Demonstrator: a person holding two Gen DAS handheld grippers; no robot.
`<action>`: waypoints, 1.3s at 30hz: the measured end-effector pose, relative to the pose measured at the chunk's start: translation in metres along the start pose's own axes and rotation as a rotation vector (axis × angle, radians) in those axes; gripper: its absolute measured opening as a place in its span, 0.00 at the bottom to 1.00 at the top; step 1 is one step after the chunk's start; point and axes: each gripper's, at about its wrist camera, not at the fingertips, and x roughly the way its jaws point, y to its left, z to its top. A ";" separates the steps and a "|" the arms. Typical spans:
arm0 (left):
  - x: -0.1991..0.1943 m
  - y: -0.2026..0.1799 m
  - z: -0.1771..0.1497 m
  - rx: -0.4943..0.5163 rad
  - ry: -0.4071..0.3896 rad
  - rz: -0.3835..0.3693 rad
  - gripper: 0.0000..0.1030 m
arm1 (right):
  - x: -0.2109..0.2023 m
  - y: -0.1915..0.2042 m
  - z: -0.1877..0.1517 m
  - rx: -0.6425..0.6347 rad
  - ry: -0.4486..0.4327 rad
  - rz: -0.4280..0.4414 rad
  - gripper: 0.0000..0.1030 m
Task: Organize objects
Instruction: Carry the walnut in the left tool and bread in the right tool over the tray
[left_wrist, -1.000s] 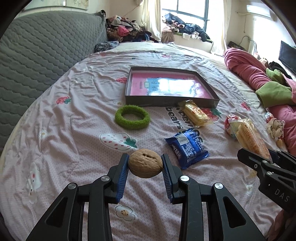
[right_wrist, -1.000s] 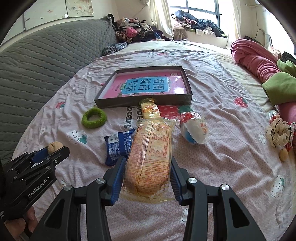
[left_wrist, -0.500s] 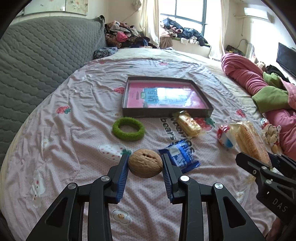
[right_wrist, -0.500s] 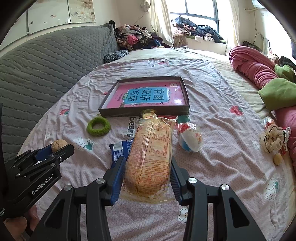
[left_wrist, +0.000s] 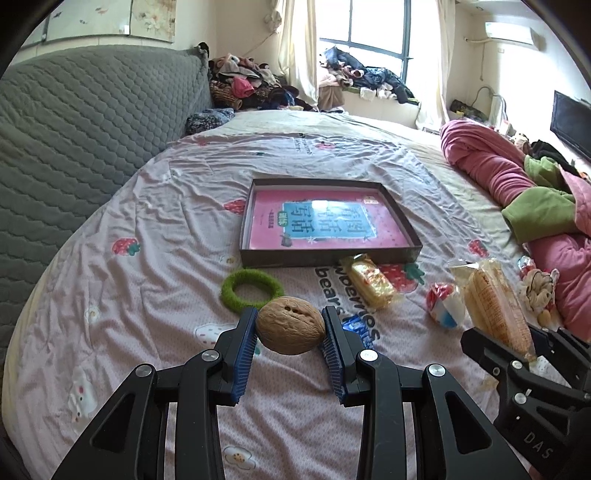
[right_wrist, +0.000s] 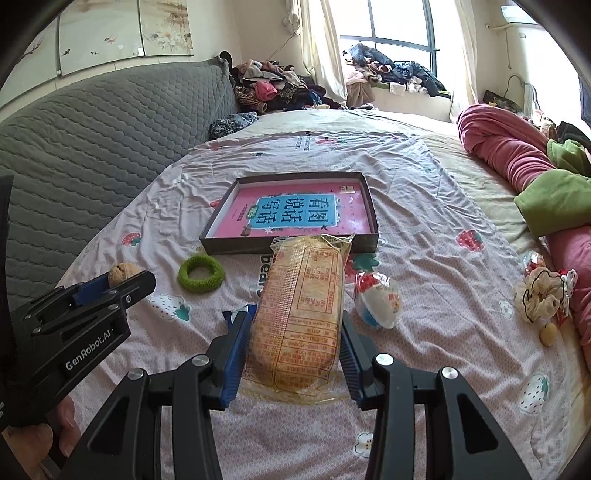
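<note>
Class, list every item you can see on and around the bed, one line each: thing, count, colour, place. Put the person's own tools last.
walnut: 1, brown, in left gripper
long snack pack: 1, orange-yellow, in right gripper
tray: 1, dark, mid-bed
book: 1, pink, inside tray
ring: 1, green, near tray
blue packet: 1, blue, partly hidden
small yellow snack: 1, yellow, against tray front
white-red pack: 1, on sheet
scrunchie: 1, cream, by pink duvet
left gripper: black, shut
right gripper: black, shut

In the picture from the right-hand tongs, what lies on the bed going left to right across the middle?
Walnut held in the left tongs → green ring → long snack pack held in the right tongs → red and white wrapped snack → cream scrunchie.
</note>
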 end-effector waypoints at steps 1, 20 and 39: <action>0.000 -0.001 0.002 0.001 -0.002 0.002 0.35 | 0.000 0.000 0.002 -0.001 -0.002 0.001 0.45; 0.016 0.005 0.046 -0.005 -0.031 0.023 0.35 | 0.002 -0.004 0.042 -0.017 -0.059 -0.018 0.45; 0.023 -0.021 0.090 0.073 -0.088 0.006 0.35 | -0.001 -0.010 0.091 -0.047 -0.128 -0.034 0.45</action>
